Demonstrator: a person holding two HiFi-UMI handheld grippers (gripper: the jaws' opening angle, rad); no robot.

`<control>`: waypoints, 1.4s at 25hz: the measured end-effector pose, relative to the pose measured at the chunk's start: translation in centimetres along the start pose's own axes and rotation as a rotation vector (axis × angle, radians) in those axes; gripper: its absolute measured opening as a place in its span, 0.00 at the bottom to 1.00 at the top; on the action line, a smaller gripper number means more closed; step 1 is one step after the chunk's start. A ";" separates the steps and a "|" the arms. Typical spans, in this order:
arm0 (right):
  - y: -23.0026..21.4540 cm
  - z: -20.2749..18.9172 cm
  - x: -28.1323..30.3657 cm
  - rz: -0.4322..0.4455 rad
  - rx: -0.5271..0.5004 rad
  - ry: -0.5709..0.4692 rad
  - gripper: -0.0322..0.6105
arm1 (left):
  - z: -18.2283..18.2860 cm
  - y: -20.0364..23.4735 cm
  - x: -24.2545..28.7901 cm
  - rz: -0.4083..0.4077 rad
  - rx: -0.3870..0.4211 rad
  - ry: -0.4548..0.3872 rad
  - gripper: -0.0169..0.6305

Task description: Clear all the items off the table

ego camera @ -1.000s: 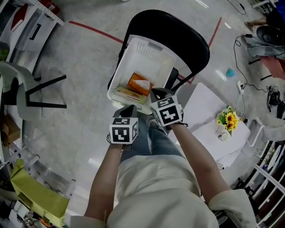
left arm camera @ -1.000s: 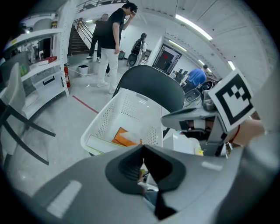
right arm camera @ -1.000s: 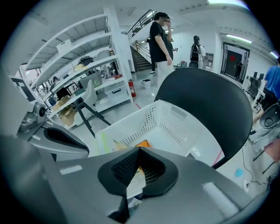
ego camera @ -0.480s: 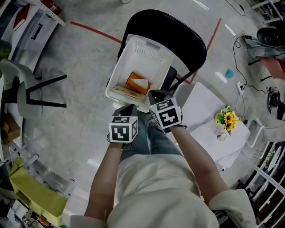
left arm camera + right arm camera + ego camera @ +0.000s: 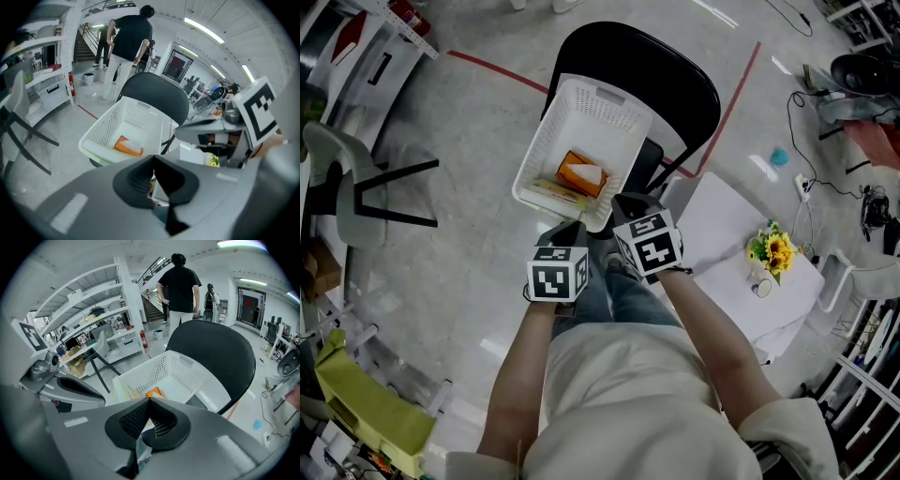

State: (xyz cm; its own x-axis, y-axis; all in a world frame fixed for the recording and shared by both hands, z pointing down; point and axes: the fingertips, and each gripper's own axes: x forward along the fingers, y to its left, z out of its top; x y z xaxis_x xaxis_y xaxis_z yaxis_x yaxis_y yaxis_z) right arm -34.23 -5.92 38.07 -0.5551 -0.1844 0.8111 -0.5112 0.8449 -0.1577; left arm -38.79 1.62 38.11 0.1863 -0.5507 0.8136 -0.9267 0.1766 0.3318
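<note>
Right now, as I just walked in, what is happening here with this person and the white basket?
A person holds a gripper in each hand and stands facing a white basket that sits on a black chair. The left gripper and the right gripper both have their jaws shut, with nothing between them. An orange packet already lies in the basket. To the person's right, a bunch of yellow flowers stands on the small white table, so the clearing is not finished.

Grey floor, red tape line, black chair; white shelving, strip lights
</note>
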 end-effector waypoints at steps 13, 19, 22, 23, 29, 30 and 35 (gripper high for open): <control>-1.7 -5.3 -5.4 0.009 -0.023 -0.020 0.05 | -2.8 -6.2 -0.4 0.014 -0.013 -0.053 0.04; -2.1 -8.4 -7.6 0.009 -0.022 -0.035 0.05 | -5.1 -8.9 -0.5 0.022 -0.027 -0.065 0.04; -2.3 -9.8 -8.9 0.008 -0.006 -0.051 0.05 | -6.1 -10.1 -0.7 0.029 -0.018 -0.066 0.04; -2.2 -10.1 -9.4 0.011 0.000 -0.058 0.05 | -6.4 -10.6 -0.8 0.031 -0.017 -0.067 0.04; -1.7 -12.5 -12.3 0.021 0.038 -0.112 0.05 | -8.1 -13.5 -1.8 0.016 0.007 -0.073 0.04; -1.7 -13.0 -12.7 0.019 0.048 -0.118 0.05 | -8.5 -13.9 -1.9 0.010 0.013 -0.072 0.04; -1.9 -15.4 -14.0 -0.023 0.119 -0.135 0.05 | -9.9 -15.4 -2.5 -0.020 0.054 -0.054 0.04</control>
State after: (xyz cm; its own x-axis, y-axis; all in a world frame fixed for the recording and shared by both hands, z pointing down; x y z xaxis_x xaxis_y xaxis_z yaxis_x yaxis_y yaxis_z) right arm -15.38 2.83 35.68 -0.6215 -0.2752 0.7334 -0.5941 0.7759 -0.2123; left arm -21.71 8.39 35.67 0.1885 -0.5972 0.7796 -0.9395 0.1215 0.3203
